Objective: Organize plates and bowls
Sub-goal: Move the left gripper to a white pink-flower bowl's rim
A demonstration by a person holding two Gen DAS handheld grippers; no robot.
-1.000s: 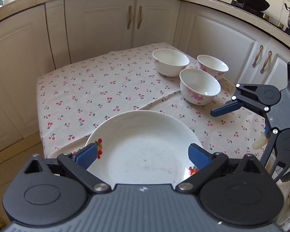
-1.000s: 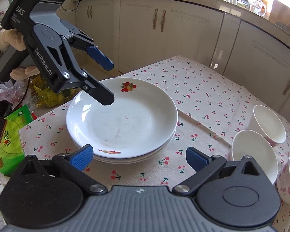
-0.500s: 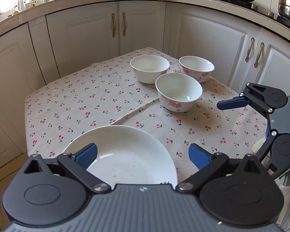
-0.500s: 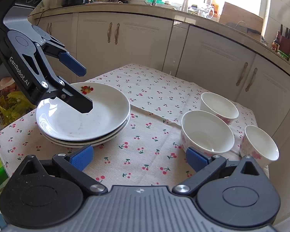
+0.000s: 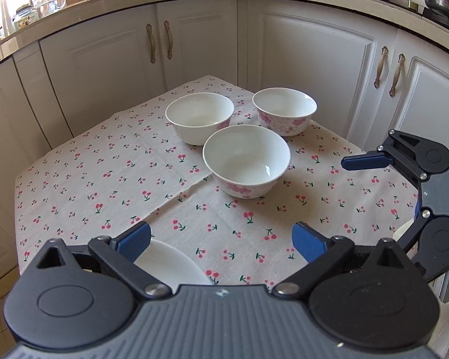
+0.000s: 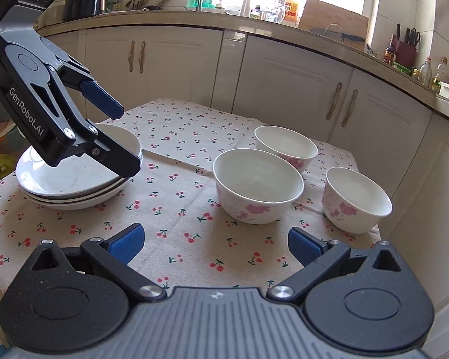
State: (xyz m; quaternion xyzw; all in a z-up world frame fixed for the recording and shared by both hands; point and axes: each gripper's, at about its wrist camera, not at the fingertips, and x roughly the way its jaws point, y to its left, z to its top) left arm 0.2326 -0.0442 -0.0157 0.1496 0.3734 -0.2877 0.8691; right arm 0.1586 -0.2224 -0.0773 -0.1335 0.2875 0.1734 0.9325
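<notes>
We are holding the right gripper [image 6: 214, 243] spread wide and empty, aimed at the near bowl [image 6: 257, 187] just ahead, slightly right of centre, on the surface [image 6: 176, 209]. Two more bowls [image 6: 286, 146] are sitting beyond it. The left gripper [image 6: 125, 142], also spread, is hovering over the plates [image 6: 60, 191], farther from the bowls.

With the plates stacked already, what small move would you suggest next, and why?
Probably ease the open right gripper forward to the nearest bowl. The three bowls stand separately on the cloth, unstacked, while the plate stack looks finished and the left gripper hangs open above it.
</notes>
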